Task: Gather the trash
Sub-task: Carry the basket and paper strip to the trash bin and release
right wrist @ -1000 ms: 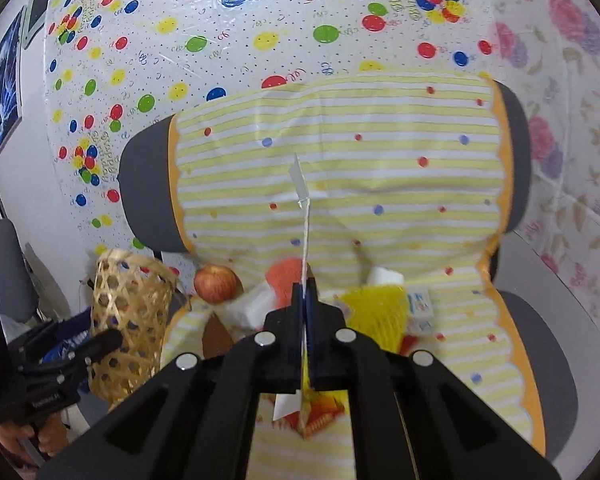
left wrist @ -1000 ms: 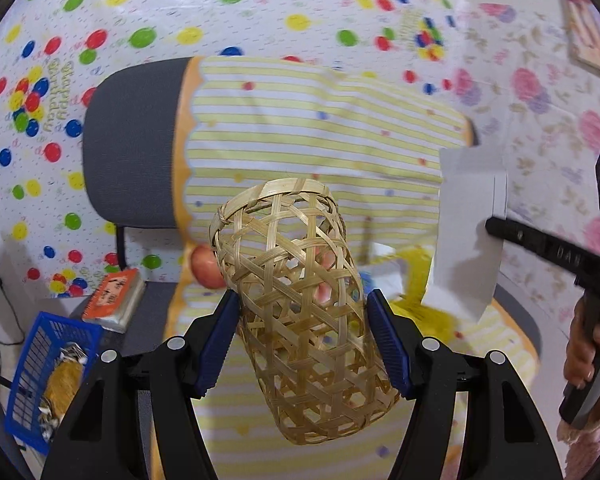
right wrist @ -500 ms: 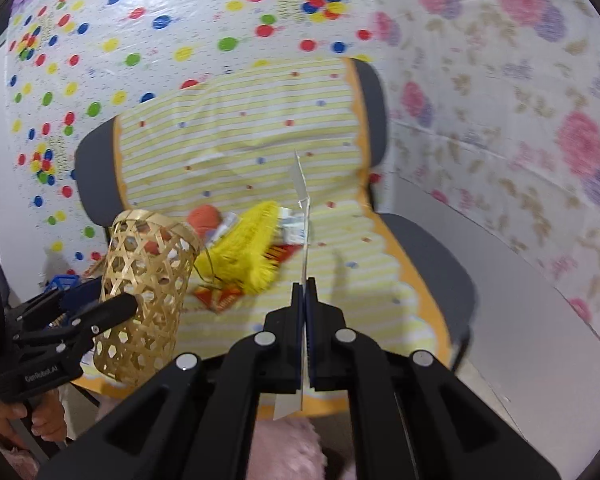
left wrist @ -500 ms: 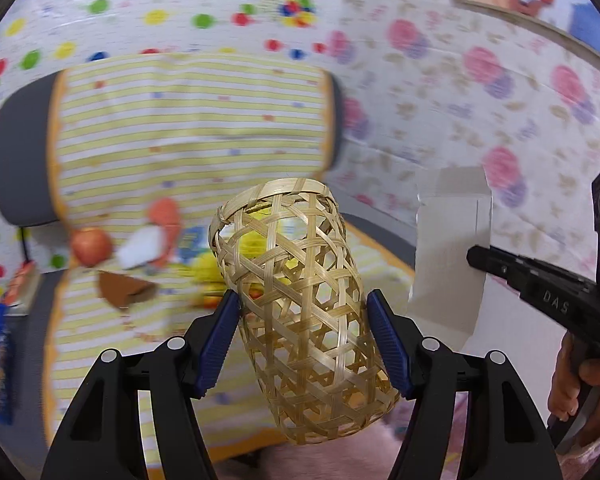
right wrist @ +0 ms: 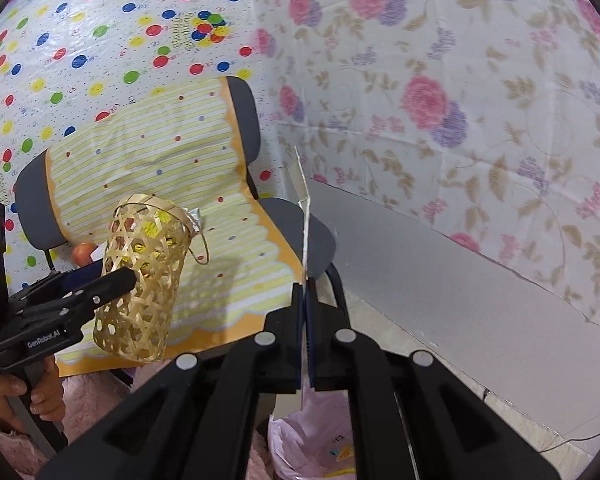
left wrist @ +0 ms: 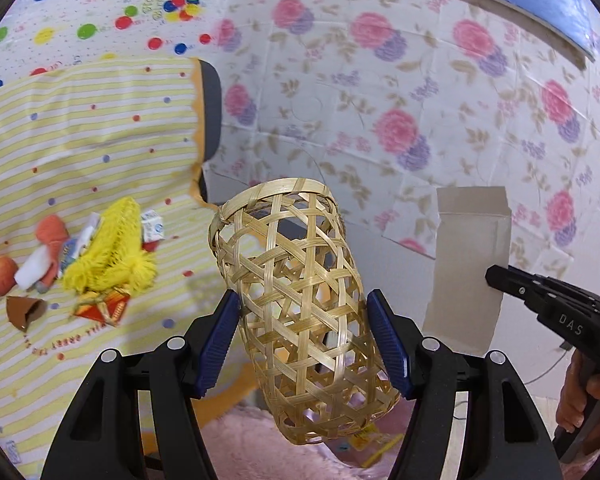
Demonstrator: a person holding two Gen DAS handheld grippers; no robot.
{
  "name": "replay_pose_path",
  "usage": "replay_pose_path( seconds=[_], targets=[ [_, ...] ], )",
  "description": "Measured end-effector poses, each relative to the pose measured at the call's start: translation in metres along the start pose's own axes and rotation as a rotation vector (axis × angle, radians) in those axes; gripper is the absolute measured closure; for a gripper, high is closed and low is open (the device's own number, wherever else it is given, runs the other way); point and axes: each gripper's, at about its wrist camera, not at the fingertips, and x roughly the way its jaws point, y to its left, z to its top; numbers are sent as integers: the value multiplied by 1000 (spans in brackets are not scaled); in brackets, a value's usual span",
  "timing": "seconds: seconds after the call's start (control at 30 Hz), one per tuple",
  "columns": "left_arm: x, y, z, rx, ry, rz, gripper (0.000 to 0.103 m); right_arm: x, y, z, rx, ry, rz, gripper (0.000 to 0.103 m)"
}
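A woven bamboo basket (left wrist: 300, 300) (right wrist: 144, 276) hangs tilted in the air, its open mouth turned up and away from me. My left gripper (left wrist: 304, 300) (right wrist: 114, 280) is shut on it, the blue pads pressing its sides. My right gripper (right wrist: 304, 280) (left wrist: 490, 274) is shut on a flat piece of grey cardboard (left wrist: 468, 272), which shows edge-on in the right wrist view (right wrist: 303, 216). Trash lies on the chair seat: a yellow net (left wrist: 112, 248), a red wrapper (left wrist: 100, 308), a white sachet (left wrist: 153, 230) and a brown scrap (left wrist: 22, 312).
The grey chair (right wrist: 296, 224) wears a yellow striped cover (left wrist: 80, 140). An apple (left wrist: 0, 276) lies by the trash. A pink-lined bin (right wrist: 320, 440) (left wrist: 260, 444) stands under both grippers, some litter in it. The flowered wall (right wrist: 440, 120) is close on the right.
Both grippers have swung right, away from the chair, which slid to the left in both views. The pink-lined bin has come into view below. Both grips are unchanged.
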Motion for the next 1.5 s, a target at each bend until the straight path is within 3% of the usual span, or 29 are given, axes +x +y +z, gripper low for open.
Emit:
replay_pose_path(
  seconds=[0.27, 0.5, 1.03, 1.13, 1.2, 1.23, 1.3, 1.33, 1.5],
  targets=[
    [3, -19, -31, 26, 21, 9, 37, 0, -17, -24, 7, 34, -18, 101],
    [20, -29, -52, 26, 89, 7, 37, 24, -30, -45, 24, 110, 5, 101],
    [91, -81, -77, 116, 194, -87, 37, 64, -61, -88, 67, 253, -13, 101],
    [103, -84, -77, 115, 216, -100, 34, 67, -66, -90, 65, 259, -27, 101],
    [110, -84, -77, 104, 239, -113, 26, 74, -70, -92, 64, 270, -39, 100],
    [113, -82, -78, 86, 250, -112, 25, 77, -72, -93, 66, 281, -47, 99],
    [113, -77, -77, 68, 253, -102, 25, 81, -76, -95, 81, 296, -57, 78],
    [111, -74, -76, 64, 251, -93, 25, 80, -78, -95, 84, 293, -59, 75],
    [87, -60, -69, 67, 195, -22, 25, 71, -82, -85, 84, 263, -75, 74]
  ],
)
